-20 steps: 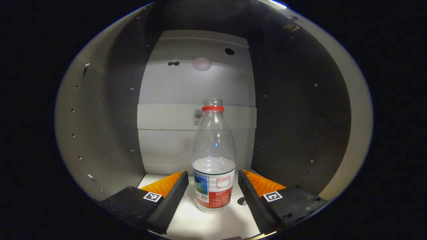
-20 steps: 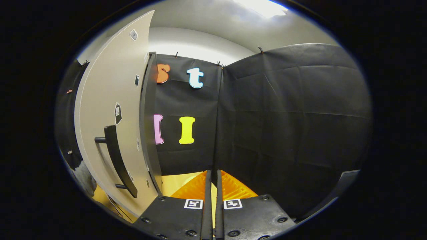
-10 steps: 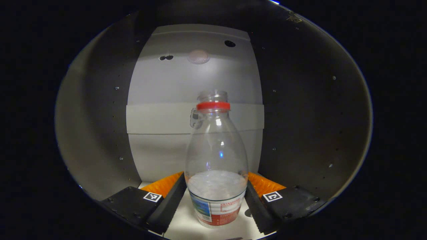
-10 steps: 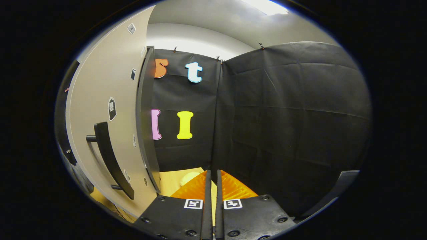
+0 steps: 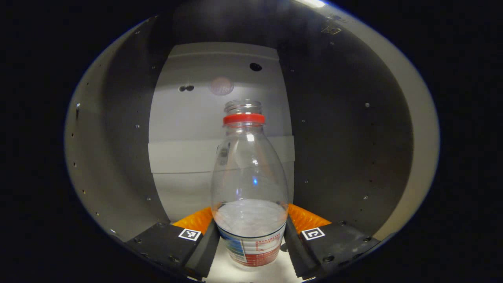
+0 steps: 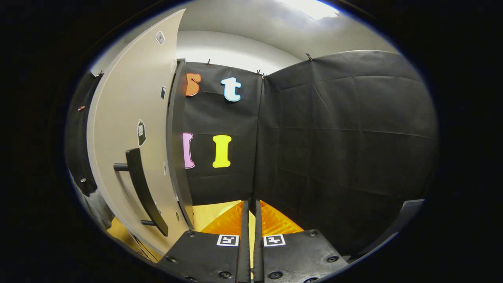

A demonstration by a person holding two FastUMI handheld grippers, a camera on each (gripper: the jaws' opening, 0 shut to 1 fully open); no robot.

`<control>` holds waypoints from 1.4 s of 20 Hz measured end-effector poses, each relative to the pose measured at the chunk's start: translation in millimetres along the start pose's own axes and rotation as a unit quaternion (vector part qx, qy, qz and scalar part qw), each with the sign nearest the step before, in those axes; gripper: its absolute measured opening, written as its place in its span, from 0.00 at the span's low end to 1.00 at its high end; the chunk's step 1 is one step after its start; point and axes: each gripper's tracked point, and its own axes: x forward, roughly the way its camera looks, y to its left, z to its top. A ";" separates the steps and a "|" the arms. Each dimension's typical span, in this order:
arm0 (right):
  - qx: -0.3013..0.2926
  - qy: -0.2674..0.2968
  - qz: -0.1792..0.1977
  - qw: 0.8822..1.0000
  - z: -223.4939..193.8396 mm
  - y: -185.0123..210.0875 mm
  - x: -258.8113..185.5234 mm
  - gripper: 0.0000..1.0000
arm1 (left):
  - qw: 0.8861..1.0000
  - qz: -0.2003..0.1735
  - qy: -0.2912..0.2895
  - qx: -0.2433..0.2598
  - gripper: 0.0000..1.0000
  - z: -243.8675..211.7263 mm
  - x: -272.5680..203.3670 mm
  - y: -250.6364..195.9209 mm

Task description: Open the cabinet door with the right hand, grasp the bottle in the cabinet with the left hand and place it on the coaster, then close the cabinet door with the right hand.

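A clear plastic bottle [image 5: 249, 177] with a red neck ring, no cap and a little water stands upright on the white cabinet floor [image 5: 222, 272]. My left gripper [image 5: 249, 218] is deep inside the cabinet, one finger against each side of the bottle's lower body at the water line, shut on it. In the right gripper view the beige cabinet door [image 6: 125, 110] stands swung open at the left, its black bar handle [image 6: 143, 192] facing me. My right gripper [image 6: 249, 206] is shut with nothing in it, to the right of the door's edge and apart from it.
Dark cabinet side walls [image 5: 346, 149] flank the bottle closely on both sides, with the grey back panel [image 5: 188, 118] behind it. A yellow tabletop [image 6: 206, 218] lies beyond the right gripper. A dark curved object [image 6: 397, 224] sits low at the right.
The left gripper moved further in around the bottle, and its fingers narrowed onto the bottle's sides. The right gripper only drifted slightly beside the open door.
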 end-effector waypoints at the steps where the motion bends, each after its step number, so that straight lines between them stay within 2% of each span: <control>1: 0.000 -0.001 0.002 1.000 0.9 0.8 -1.9 0.08 | 1.000 -0.003 0.000 0.004 0.78 2.1 -7.4 1.0; 6: -0.004 -0.015 0.014 1.000 11.2 8.5 -13.6 0.07 | 1.000 -0.012 -0.001 -0.016 0.78 7.2 -54.6 11.6; 16: -0.020 -0.033 0.063 0.997 22.3 61.3 -89.9 0.08 | 0.999 -0.013 -0.005 -0.029 0.77 15.5 -171.5 44.8; 19: -0.031 -0.038 0.095 0.994 24.5 94.9 -106.9 0.08 | 1.000 -0.015 -0.008 -0.024 0.77 14.8 -208.5 53.2; 22: -0.036 -0.038 0.144 0.988 23.8 138.4 -118.7 0.08 | 0.999 -0.025 -0.001 -0.027 0.77 4.0 -242.2 59.2; 25: -0.050 -0.041 0.193 0.979 20.6 186.1 -115.5 0.08 | 0.999 -0.035 0.022 -0.033 0.78 -16.4 -278.2 65.9; 28: -0.062 -0.047 0.249 0.965 14.4 250.5 -112.1 0.07 | 0.998 -0.036 0.031 -0.044 0.78 -37.3 -306.1 76.8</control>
